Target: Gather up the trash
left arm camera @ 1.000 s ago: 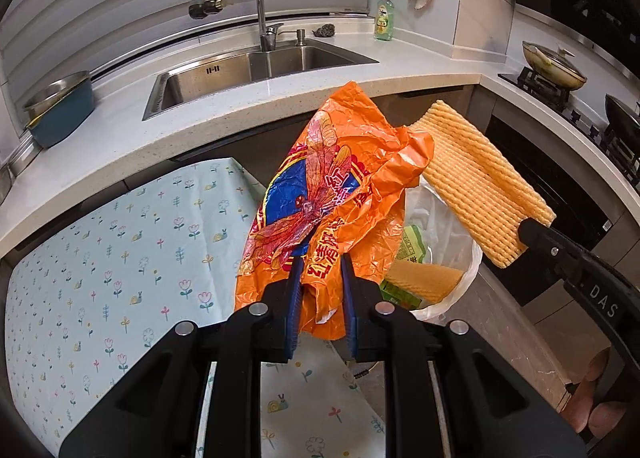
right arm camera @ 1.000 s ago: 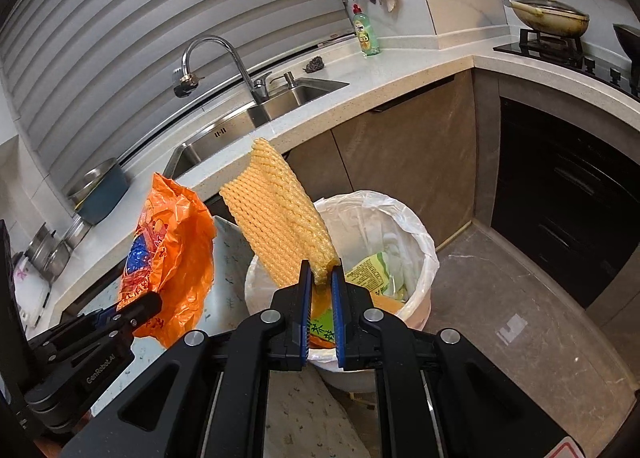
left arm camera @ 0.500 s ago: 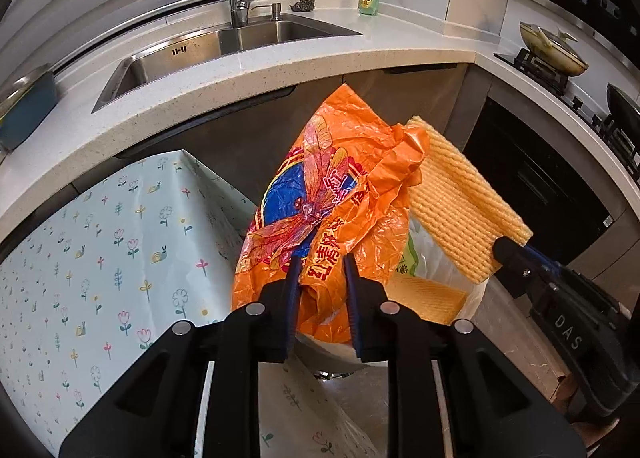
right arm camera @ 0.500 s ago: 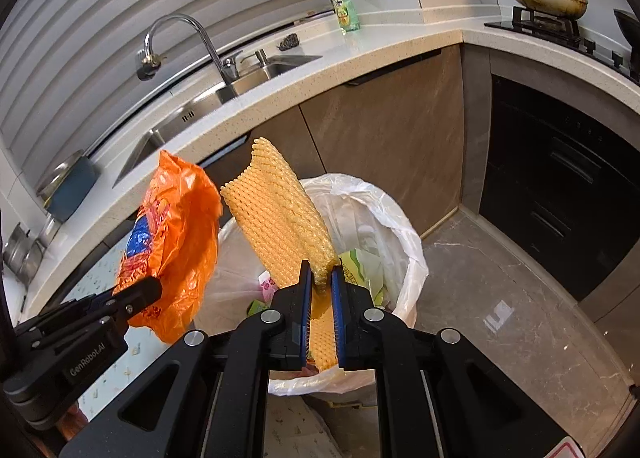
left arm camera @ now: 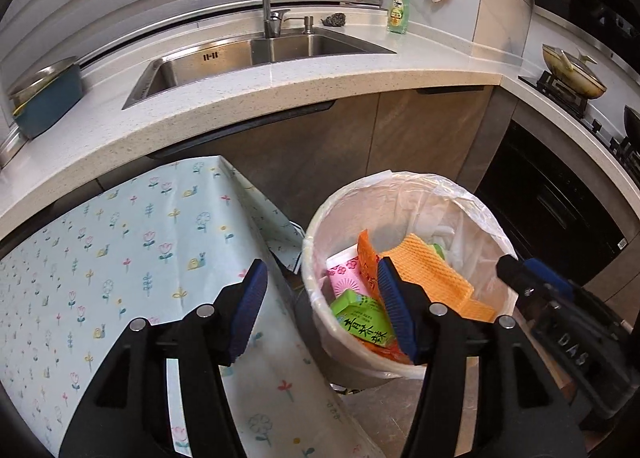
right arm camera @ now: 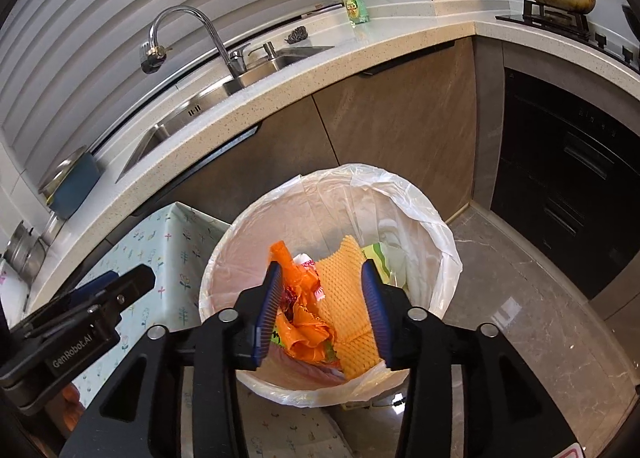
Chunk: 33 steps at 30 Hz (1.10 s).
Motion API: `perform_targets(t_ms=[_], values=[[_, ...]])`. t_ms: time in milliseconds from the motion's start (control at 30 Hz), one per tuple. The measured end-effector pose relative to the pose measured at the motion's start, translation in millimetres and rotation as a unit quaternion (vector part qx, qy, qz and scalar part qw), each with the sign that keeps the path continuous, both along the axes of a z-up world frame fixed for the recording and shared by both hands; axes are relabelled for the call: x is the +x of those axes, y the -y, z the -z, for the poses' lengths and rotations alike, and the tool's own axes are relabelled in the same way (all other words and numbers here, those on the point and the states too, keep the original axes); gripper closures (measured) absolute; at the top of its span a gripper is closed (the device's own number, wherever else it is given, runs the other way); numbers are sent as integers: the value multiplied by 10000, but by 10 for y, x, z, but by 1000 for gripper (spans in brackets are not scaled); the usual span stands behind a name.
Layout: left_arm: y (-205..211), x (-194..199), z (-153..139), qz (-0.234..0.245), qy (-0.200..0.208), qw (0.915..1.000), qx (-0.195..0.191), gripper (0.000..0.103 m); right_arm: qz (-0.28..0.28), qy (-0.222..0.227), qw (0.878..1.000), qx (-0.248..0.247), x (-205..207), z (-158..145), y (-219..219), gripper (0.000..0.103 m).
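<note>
the pale speckled stone counter [left arm camera: 280, 98] with its steel sink [left arm camera: 256, 54] curves across the top of both views, from about 9 o'clock to 2 o'clock. below it, at 8 o'clock in the left wrist view, is the table under a light blue cloth printed with small flowers [left arm camera: 120, 250]. it shows no trash on the part that is visible. just beside the table edge stands the round white bin lined with a thin white plastic bag [right arm camera: 424, 218], at 4 o'clock in the left view and in the centre of the right view. inside the bin lie the crumpled orange plastic snack bag [right arm camera: 308, 322], the yellow-orange foam net sleeve [right arm camera: 352, 298] touching it on its right side, a green packet [left arm camera: 362, 324] and a pink wrapper [left arm camera: 346, 276]. the left gripper [left arm camera: 320, 310] has its jaws wide apart and holds nothing, over the gap between table and bin. the right gripper [right arm camera: 322, 306] is also spread wide and empty, directly over the bin mouth. i judge the step as the release into the bin, now done. the next move probably calls for lifting both grippers away and looking for more trash, if any is left.
</note>
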State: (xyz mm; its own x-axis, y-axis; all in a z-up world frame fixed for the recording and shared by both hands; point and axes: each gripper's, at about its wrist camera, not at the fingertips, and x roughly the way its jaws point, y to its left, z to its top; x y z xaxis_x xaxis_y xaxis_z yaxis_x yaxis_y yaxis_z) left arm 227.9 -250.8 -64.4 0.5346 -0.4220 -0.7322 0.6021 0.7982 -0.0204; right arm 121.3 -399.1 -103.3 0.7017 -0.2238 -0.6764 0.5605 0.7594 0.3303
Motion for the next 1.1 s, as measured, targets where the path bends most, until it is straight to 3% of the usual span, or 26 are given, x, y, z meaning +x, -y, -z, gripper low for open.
perform_targets(t_ms=[267,333,533,633,733,1000,1100], values=[[-261,-166,-192,-155,142,9998,-60,47,-61,156,9998,-60,-192,-270,-124,45],[-339,-229,-258,-207,179,9996,-92,41,-106,170,9998,-95,-251,-334,-180,45],[-521,-450,-424,-277,348,9990,-79,35,-354,137,9990,-232,-411,-499,-393,37],[-611,-558,-492,-352,418,9985,-40,32,-485,102,9982,-350,-497,-589,-542,29],[-710,-666,-552,-453,509,9977,-38,21,-538,91,9967,-595,-595,-676,-698,19],[-952,-876,-612,-674,601,9959,14,16,-665,-66,9953,-702,-777,-750,-904,16],[-1030,-935,-615,-735,608,9954,8,16,-746,-103,9945,-724,-819,-755,-967,9]])
